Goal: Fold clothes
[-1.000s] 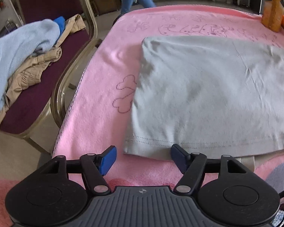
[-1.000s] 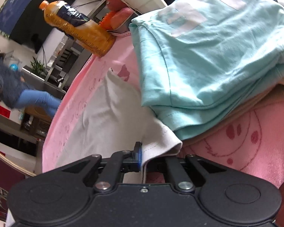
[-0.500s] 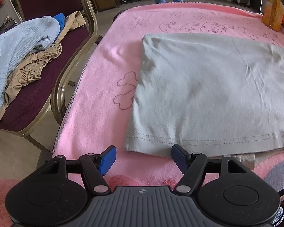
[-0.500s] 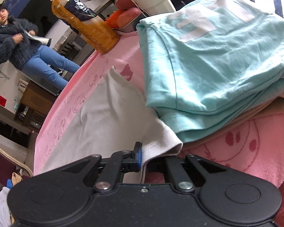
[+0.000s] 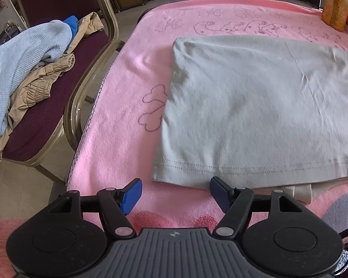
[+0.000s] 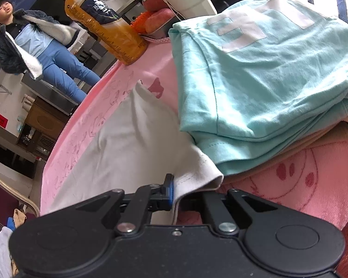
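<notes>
Grey cotton garment (image 5: 255,106), folded flat on the pink towelling cover (image 5: 118,125), has not shifted over the last second — the right gripper (image 6: 174,191) stays clamped on its hemmed corner at lower centre, while the left gripper (image 5: 175,193) hangs wide and empty at the near hem, so the next fold waits on its grip. Crowding the right sits a folded mint T-shirt stack (image 6: 266,81), an orange juice bottle (image 6: 104,25) at upper left — and a bystander (image 6: 30,44) has walked into view there.

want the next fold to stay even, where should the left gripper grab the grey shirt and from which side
Grip the near left corner of the grey shirt at its stitched hem, coming in low from the near edge. The hem lies flat and just ahead of the open left gripper, while the right gripper already pinches the other near corner.
</notes>
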The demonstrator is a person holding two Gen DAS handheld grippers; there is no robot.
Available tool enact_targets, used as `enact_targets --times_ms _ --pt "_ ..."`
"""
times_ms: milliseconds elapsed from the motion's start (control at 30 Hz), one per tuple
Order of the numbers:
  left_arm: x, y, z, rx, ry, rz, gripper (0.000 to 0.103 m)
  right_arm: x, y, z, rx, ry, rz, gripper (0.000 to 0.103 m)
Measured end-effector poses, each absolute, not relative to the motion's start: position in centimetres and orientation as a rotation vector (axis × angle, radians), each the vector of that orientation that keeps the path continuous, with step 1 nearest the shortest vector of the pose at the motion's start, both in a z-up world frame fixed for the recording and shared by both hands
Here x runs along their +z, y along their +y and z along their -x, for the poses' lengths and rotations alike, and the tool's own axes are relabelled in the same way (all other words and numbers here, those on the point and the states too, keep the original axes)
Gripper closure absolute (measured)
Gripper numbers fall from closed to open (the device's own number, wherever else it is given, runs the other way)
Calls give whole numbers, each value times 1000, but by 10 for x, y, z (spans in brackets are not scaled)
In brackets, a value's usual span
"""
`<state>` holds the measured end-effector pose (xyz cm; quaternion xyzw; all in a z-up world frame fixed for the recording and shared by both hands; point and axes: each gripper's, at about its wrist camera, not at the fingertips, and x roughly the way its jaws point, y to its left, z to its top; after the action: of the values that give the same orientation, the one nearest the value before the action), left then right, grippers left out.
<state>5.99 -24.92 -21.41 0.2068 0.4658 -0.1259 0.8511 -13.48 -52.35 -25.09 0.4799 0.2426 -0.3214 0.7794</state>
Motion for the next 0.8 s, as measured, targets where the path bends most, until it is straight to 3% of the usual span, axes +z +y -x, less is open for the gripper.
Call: enact_targets --times_ms 100,800 --pt "-216 -247 -59 -263 964 -429 29 -251 -524 136 -692 524 -1045 98" --pt "-214 -246 -58 -284 951 -426 32 -246 -524 132 -698 537 -1013 99"
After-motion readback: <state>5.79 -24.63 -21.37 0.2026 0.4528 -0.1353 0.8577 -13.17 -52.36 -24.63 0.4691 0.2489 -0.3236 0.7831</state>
